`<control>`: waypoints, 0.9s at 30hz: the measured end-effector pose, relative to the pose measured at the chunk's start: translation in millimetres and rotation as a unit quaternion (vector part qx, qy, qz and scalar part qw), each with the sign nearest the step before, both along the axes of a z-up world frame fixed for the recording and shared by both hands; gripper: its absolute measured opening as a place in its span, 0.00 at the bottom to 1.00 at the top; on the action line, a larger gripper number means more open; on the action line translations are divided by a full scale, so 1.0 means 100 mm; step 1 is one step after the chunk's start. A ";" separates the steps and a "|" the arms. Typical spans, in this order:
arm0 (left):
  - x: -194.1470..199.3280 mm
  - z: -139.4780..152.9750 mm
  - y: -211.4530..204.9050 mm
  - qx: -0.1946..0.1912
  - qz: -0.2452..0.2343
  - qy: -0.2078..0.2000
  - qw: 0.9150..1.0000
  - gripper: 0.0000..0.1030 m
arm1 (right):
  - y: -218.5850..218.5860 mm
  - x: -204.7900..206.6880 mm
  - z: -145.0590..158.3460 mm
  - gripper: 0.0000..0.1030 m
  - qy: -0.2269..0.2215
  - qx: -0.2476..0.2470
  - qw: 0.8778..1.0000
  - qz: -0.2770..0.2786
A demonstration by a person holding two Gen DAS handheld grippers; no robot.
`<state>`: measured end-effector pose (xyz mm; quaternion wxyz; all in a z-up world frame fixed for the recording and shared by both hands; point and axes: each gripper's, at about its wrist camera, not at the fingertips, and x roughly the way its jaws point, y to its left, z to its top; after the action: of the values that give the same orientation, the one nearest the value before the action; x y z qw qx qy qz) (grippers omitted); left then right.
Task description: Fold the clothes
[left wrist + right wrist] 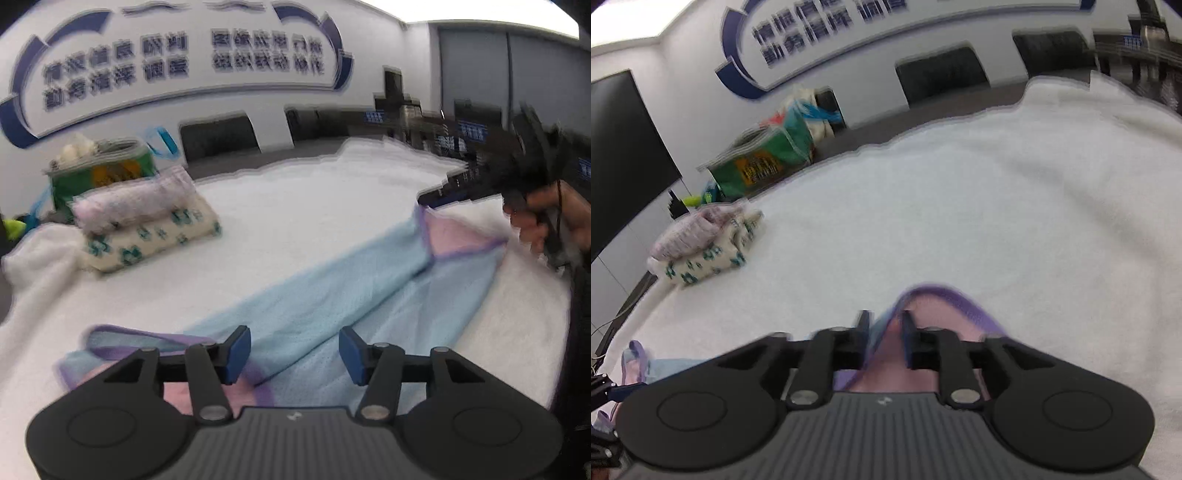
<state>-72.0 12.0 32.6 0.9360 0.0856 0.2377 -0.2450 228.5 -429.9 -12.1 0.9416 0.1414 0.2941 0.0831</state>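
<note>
Covering table (960, 203): white fleece, signed wall (184, 55).

An office or institutional hall is shown, set up as a work area. A white wall (258, 96) is covered with large blue lettering (184, 55) framed by curved blue bands, as is seen in a company lobby or meeting room. Dark chair backs (942, 77) are lined up along the wall. A large dark screen (624, 155) is mounted at one side. A table under a white cloth (960, 206) is used as a bench, with folded laundry (147, 221) and a green bag (761, 162) beside it.
</note>
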 end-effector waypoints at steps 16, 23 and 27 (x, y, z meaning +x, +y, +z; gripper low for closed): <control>-0.55 -0.30 1.04 -0.123 0.221 0.087 0.964 0.53 | 2.97 0.53 0.24 0.39 -0.010 -0.123 0.930 0.346; -0.50 -0.37 1.27 -0.166 0.249 0.092 0.950 0.26 | 3.75 0.75 0.14 0.06 0.013 -0.130 0.891 0.435; -0.50 -0.38 1.37 -0.194 0.265 0.099 0.940 0.20 | 3.68 0.28 0.22 0.03 -0.060 -0.160 0.856 0.488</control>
<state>-122.5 149.4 -5.3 0.9374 -0.1879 0.2908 -0.0370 256.8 -61.7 10.3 0.8058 -0.1783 0.2776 0.4918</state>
